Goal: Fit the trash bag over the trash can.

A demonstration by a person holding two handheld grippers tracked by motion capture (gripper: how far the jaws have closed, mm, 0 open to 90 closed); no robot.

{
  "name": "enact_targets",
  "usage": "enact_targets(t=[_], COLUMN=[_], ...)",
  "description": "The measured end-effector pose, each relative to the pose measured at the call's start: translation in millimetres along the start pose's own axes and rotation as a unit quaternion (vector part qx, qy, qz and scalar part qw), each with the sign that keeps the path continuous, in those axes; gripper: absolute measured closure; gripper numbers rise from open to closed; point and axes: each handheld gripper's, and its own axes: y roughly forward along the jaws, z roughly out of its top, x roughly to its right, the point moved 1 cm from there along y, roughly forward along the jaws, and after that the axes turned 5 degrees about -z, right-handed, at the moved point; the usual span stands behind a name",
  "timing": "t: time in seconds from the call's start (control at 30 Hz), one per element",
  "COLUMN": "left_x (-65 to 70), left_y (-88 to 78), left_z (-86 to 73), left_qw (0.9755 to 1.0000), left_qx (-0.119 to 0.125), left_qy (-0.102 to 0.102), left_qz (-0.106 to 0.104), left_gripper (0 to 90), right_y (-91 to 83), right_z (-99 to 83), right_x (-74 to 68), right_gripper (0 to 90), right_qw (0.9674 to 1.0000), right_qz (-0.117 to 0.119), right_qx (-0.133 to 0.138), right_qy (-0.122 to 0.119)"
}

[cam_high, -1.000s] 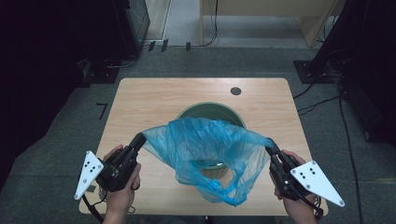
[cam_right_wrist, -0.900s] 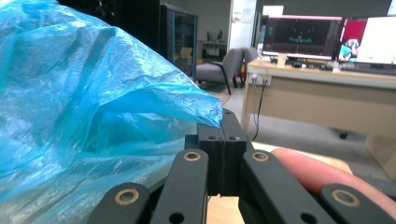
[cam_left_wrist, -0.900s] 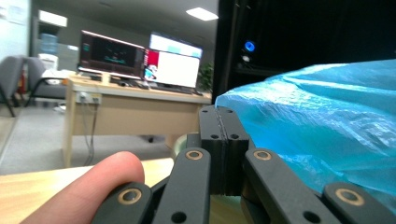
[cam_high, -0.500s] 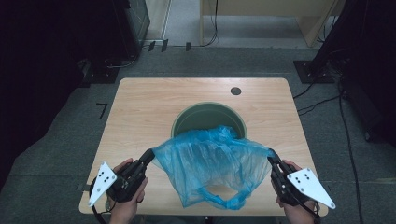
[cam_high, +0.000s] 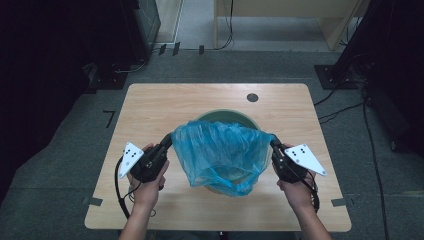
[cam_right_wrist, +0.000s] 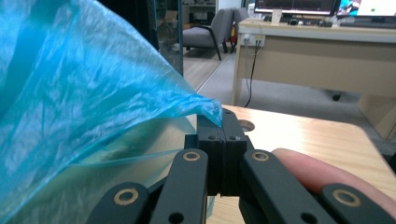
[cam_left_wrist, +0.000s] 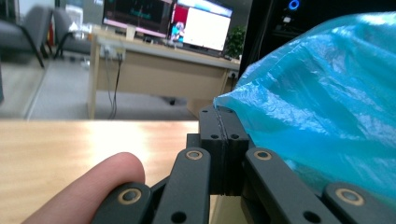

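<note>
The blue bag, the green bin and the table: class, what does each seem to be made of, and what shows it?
Blue bag: thin translucent plastic film, glossy and crinkled. Green bin: probably moulded plastic with a smooth rim, though little shows. Table: pale wood-grain top, matte, likely laminate or veneer.

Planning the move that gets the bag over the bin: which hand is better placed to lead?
Neither clearly. The left gripper and right gripper, jaws shut, each pinch an edge of the blue plastic bag, level on either side of the round green bin. Probably move both together.
</note>
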Motion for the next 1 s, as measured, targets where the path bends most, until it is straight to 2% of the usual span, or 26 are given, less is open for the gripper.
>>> enact_targets(t=[0.13, 0.27, 0.43, 0.57, 0.7, 0.77, 0.9, 1.0], left_x=[-6.4, -9.4, -7.6, -3.6, 0.4, 1.5, 3.1, -0.3], left_y=[12.5, 21.9, 27.9, 27.5, 28.3, 29.5, 29.1, 26.0], left_z=[-17.7, -33.2, -47.4, -53.7, -57.2, -58.5, -59.4, -57.7], left_qw=[0.9994, 0.9974, 0.9941, 0.9935, 0.9945, 0.9944, 0.9935, 0.9923], left_qx=[-0.025, -0.055, -0.092, -0.099, -0.093, -0.093, -0.098, -0.109], left_qy=[-0.022, -0.047, -0.058, -0.057, -0.047, -0.051, -0.059, -0.058], left_qz=[0.006, -0.001, -0.001, -0.005, 0.0, -0.006, -0.003, 0.013], left_gripper=[90.0, 90.0, 90.0, 90.0, 90.0, 90.0, 90.0, 90.0], right_y=[10.9, 22.7, 30.3, 30.1, 29.3, 30.3, 29.7, 25.1], right_z=[-8.9, -19.7, -35.1, -46.0, -49.9, -50.2, -50.2, -49.8], right_x=[-6.2, -8.4, -9.8, -11.9, -15.3, -17.9, -18.6, -19.5], right_gripper=[90.0, 90.0, 90.0, 90.0, 90.0, 90.0, 90.0, 90.0], right_qw=[0.9999, 0.9989, 0.9973, 0.9967, 0.9972, 0.9975, 0.9971, 0.9972], right_qz=[0.002, 0.009, 0.017, 0.023, 0.024, 0.024, 0.023, 0.023], right_qx=[-0.015, -0.044, -0.068, -0.073, -0.066, -0.063, -0.067, -0.071], right_qy=[0.001, 0.011, 0.021, 0.027, 0.023, 0.02, 0.026, 0.01])
